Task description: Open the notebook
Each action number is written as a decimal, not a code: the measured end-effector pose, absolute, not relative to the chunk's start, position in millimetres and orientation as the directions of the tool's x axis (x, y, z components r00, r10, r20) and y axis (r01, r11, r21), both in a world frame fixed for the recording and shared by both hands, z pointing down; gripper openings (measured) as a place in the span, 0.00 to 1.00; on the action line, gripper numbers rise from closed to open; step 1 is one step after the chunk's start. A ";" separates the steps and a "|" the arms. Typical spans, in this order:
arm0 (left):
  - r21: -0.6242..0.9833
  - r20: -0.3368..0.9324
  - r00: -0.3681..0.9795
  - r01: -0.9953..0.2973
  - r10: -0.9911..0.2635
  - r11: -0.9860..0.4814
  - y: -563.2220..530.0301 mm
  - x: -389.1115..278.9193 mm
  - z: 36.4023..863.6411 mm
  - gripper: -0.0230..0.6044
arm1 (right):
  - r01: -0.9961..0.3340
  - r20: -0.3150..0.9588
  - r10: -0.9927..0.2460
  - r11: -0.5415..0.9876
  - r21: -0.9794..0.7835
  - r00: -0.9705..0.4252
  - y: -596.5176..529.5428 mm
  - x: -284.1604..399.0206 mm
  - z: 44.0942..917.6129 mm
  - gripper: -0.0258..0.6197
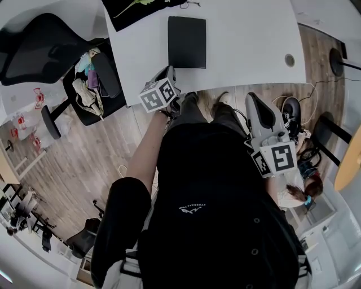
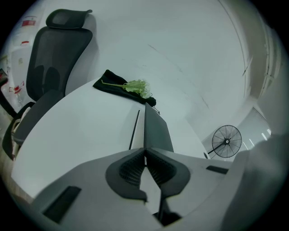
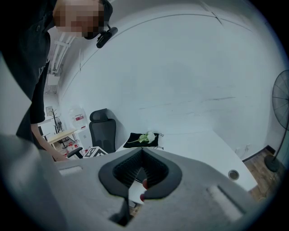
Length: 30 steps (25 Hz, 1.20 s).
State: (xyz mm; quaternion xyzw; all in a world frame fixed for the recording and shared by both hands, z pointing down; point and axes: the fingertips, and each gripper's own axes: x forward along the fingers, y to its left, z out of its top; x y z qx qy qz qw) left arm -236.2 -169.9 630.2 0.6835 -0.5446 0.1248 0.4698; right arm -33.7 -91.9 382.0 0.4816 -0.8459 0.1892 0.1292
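Nearest, at 3 o'clock in the head view, the right gripper (image 3: 142,152) hangs clear of the table (image 1: 248,39), jaws pressed together on nothing. Toward 12 o'clock the left gripper (image 2: 144,152) reaches over the table's near edge – its jaws pinch the cover edge of the black notebook (image 1: 186,42) lying on the table. Beyond it, at 11 o'clock, a black cloth (image 1: 141,8) bears a green sprig (image 2: 135,85)

Black notebook (image 1: 186,42) on white desk (image 1: 248,39); black cloth (image 2: 107,83) under pale green sprig (image 2: 135,85); brown wood-grain floor (image 1: 96,152).
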 end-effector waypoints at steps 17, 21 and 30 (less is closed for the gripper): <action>0.402 0.650 0.310 -0.915 -0.694 -0.032 -169.7 -209.5 578.9 0.05 | -0.823 0.388 -0.726 0.518 -0.234 -0.568 -86.1 14.7 379.9 0.05; 0.380 0.644 0.306 -0.923 -0.701 -0.054 -168.5 -201.9 567.4 0.05 | -0.820 0.388 -0.722 0.517 -0.246 -0.572 -85.4 23.4 381.6 0.05; 0.340 0.614 0.281 -0.938 -0.738 -0.074 -166.2 -176.4 547.2 0.05 | -0.811 0.377 -0.719 0.535 -0.236 -0.584 -84.1 48.3 380.2 0.05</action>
